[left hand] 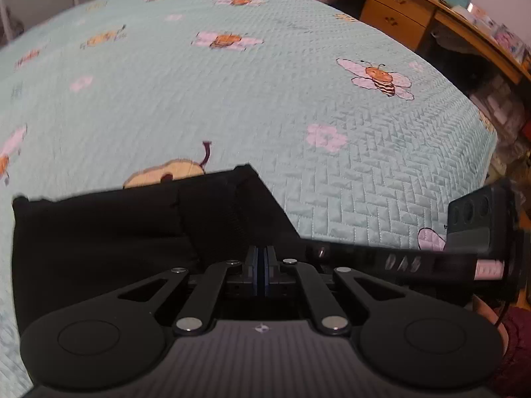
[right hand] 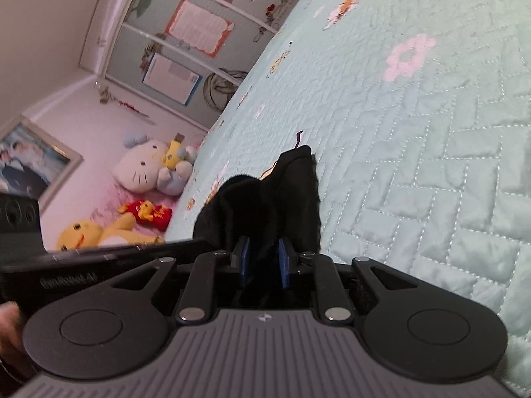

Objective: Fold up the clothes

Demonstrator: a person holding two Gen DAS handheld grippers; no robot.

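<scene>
A black garment [left hand: 116, 232] lies folded into a rough rectangle on the pale green quilted bedspread [left hand: 265, 83]. My left gripper [left hand: 264, 258] sits right over the garment's right part, its blue pads pressed together with no cloth visible between them. From the right, my right gripper [left hand: 315, 251] reaches in to the garment's right edge. In the right wrist view a thick bunch of the black garment [right hand: 265, 205] rises between the blue pads [right hand: 244, 258], and the right gripper [right hand: 264, 260] is shut on it. The left gripper's body [right hand: 116, 255] crosses that view at lower left.
The bedspread carries bee and flower prints [left hand: 381, 78]. A wooden desk with drawers [left hand: 415, 16] stands beyond the bed's far right corner. Plush toys [right hand: 146, 169] lie on a pink surface past the bed's edge, below wardrobe doors [right hand: 186, 33]. A hand [right hand: 8, 328] shows at lower left.
</scene>
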